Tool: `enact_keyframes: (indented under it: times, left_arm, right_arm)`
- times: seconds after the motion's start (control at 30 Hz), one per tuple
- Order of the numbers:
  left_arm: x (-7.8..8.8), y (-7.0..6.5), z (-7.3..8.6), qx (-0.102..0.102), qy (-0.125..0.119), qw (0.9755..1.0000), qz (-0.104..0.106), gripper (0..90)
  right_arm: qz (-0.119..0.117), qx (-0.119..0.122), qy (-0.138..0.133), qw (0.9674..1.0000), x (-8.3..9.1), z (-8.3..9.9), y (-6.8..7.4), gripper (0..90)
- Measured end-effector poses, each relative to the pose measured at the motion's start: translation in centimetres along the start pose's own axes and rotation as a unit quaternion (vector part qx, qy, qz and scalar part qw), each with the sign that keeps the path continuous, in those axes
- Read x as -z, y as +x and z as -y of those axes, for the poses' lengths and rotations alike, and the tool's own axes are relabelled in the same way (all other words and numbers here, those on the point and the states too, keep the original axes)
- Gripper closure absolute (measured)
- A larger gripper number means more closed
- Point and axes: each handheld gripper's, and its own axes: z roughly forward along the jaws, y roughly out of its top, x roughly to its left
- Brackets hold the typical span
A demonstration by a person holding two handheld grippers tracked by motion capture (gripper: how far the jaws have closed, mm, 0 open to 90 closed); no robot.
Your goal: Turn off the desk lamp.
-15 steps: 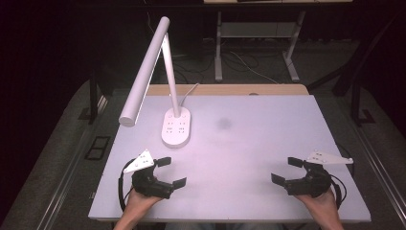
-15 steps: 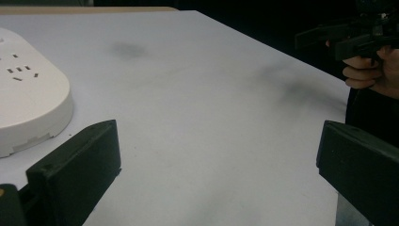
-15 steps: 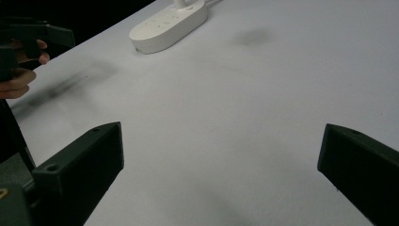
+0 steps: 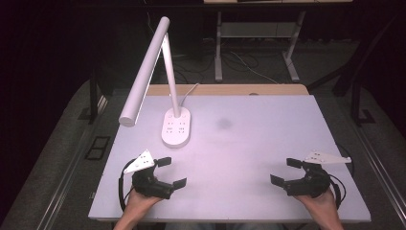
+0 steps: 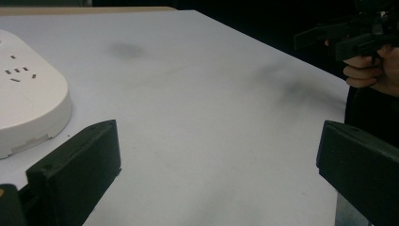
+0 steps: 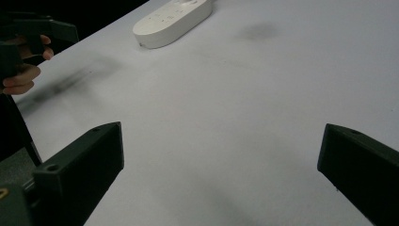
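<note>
A white desk lamp stands at the back left of the white table (image 4: 249, 148); its oval base (image 4: 176, 125) carries a long tilted light bar (image 4: 143, 72). My left gripper (image 4: 171, 172) rests near the front left edge, held in a hand, open with nothing between its jaws. At the front right my right gripper (image 4: 285, 171) is open and empty too. Through the left gripper view the wide-apart jaws of the left gripper (image 5: 219, 174) frame bare tabletop, with the lamp base (image 5: 28, 108) to the left. The right gripper (image 6: 216, 174) looks toward the lamp base (image 6: 171, 19).
A faint dark smudge (image 4: 223, 123) marks the tabletop behind the middle. A wooden strip (image 4: 225, 89) runs along the far edge. Beyond the table are metal legs (image 4: 218, 52) and cables on a dark floor. Each gripper view catches the other hand farther off.
</note>
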Motion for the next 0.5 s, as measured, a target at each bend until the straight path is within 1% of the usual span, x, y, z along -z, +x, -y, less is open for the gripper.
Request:
enact_keyframes:
  times: [0.23,0.33,0.43,0.5]
  left_arm:
    - [-0.04,-0.01,0.0,-0.001,0.001,1.0,-0.005,0.0]
    - [-0.11,-0.04,-0.02,-0.002,0.001,1.0,-0.006,0.0]
    - [-0.05,-0.09,-0.05,-0.003,0.0,1.0,-0.007,0.0]
    - [0.01,-0.08,-0.03,-0.001,0.0,1.0,-0.009,0.0]
  right_arm:
    - [-0.003,-0.001,0.007,1.0,0.04,-0.15,0.12,0.8]
    - [-0.004,0.005,0.013,0.9999,0.06,-0.45,0.16,0.8]
    - [-0.007,0.003,0.01,0.9999,0.1,-0.66,0.2,0.8]
    - [-0.006,0.005,0.018,0.9998,0.06,-0.91,0.34,0.8]
